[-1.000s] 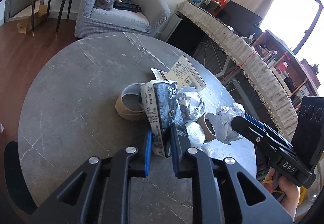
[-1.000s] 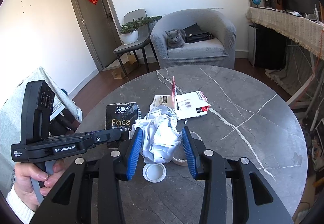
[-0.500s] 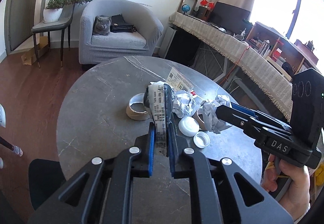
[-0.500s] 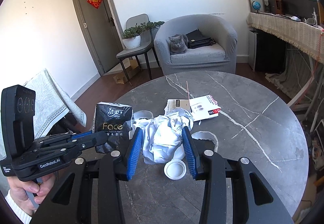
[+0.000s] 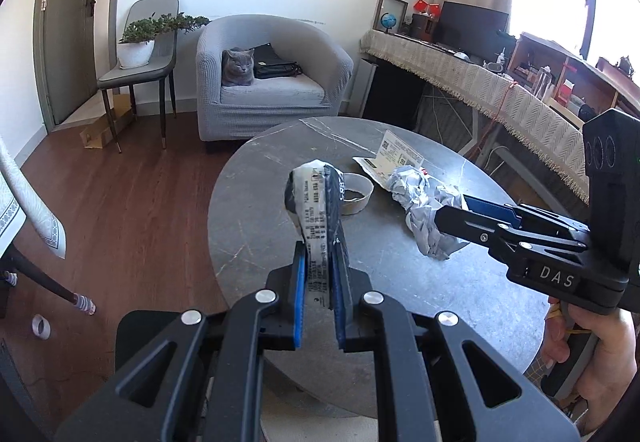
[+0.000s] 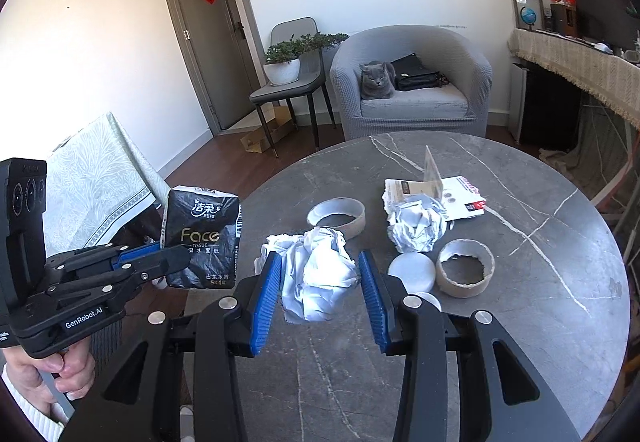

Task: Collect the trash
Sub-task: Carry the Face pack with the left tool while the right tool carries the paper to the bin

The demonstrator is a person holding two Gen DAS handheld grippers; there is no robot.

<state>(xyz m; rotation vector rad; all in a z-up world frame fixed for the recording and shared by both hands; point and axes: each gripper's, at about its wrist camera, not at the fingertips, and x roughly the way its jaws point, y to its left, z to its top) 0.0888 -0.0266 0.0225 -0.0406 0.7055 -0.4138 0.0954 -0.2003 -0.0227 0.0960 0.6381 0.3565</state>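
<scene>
Both hands loaded: left gripper (image 5: 319, 282) jaws clamp the tissue pack (image 6: 202, 238), right gripper (image 6: 319, 298) jaws grip a paper wad (image 6: 318, 278). Tape rings, lids, another wad and cards still litter the tabletop (image 6: 540, 322).

Two matte black plastic hand-held grippers. The left hand-held gripper (image 5: 318, 298) has paired angular link arms with triangular cut-outs, round silver screw heads at the joints, and ribbed blue pads inside its fingers; its side reads "GenRobot.AI". The right hand-held gripper (image 6: 319, 292) has the same build, with "DAS" in white on its body. A white knitted sleeve cuff (image 6: 28, 416) covers the left wrist.
</scene>
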